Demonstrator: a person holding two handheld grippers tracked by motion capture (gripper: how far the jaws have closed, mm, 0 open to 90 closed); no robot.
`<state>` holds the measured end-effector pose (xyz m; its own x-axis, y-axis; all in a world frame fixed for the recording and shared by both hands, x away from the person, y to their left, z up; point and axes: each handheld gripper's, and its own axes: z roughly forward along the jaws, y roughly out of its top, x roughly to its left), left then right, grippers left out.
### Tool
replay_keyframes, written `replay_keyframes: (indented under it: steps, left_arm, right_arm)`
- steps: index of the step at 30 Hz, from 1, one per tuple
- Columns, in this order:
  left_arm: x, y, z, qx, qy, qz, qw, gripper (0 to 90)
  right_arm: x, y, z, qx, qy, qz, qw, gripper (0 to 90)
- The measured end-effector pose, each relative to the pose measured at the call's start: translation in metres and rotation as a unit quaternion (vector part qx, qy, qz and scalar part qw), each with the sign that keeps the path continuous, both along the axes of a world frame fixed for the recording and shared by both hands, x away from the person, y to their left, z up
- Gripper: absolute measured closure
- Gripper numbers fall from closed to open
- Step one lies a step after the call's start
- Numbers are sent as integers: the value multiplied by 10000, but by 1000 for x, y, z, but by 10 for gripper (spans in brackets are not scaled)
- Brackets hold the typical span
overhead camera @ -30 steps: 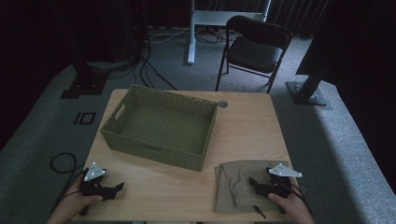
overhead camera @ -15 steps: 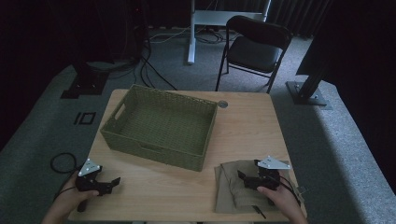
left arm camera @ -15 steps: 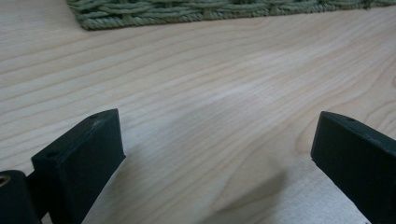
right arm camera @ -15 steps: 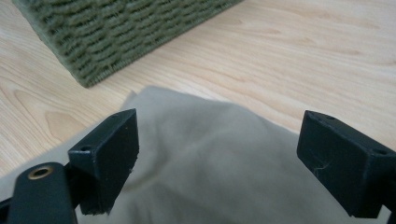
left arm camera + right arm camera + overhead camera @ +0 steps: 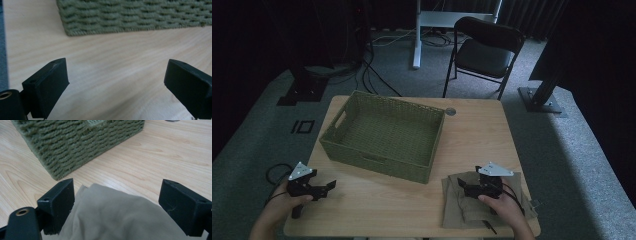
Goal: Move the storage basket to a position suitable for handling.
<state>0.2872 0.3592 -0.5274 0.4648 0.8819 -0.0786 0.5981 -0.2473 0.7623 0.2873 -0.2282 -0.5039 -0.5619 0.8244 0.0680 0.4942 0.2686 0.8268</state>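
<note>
Two tools are seen at the near edge of a pale wood surface (image 5: 472, 135), which is set on grey carpet with a black folding chair (image 5: 484, 50) parked behind it. The biggest thing on the surface is a green woven basket (image 5: 384, 135), placed left of centre toward the back, and nothing can be made out inside it. A small round grommet (image 5: 450, 111) is spotted just past the basket's far right corner.

Next down in size, a tan cloth (image 5: 472, 207) is found crumpled at the near right corner, close to the basket's near right corner but apart from it. In the right gripper view the cloth (image 5: 120, 217) is seen bunched up between the jaws, with the basket (image 5: 75, 142) beyond.

The right tool (image 5: 465, 187) is held over the cloth by the right hand (image 5: 504, 207); its jaws are spread wide on either side of the fabric and nothing is pinched.

The left tool (image 5: 328, 187) is held by the left hand (image 5: 279, 210) at the near left corner, well apart from the cloth. Its jaws are also spread wide, with bare wood (image 5: 117, 82) between them and the basket's base (image 5: 130, 17) just ahead.
</note>
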Motion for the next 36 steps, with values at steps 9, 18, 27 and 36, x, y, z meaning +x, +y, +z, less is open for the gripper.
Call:
replay_keyframes:
  steps: [9, 18, 27, 36]
  left_arm:
    - [14, 4, 20, -194, -243, 54, 9995, 59]
    - [25, 9, 36, -394, -395, 212, 9982, 59]
    - [33, 17, 54, -638, -684, 359, 9950, 59]
    - [45, 19, 61, -702, -846, 475, 9928, 60]
  right_arm:
    - [7, 18, 8, 74, -63, 125, 9999, 131]
    - [15, 34, 20, 106, -157, 227, 9996, 133]
    - [21, 45, 26, 163, -173, 272, 9993, 133]
    - [25, 55, 31, 285, -217, 281, 9990, 139]
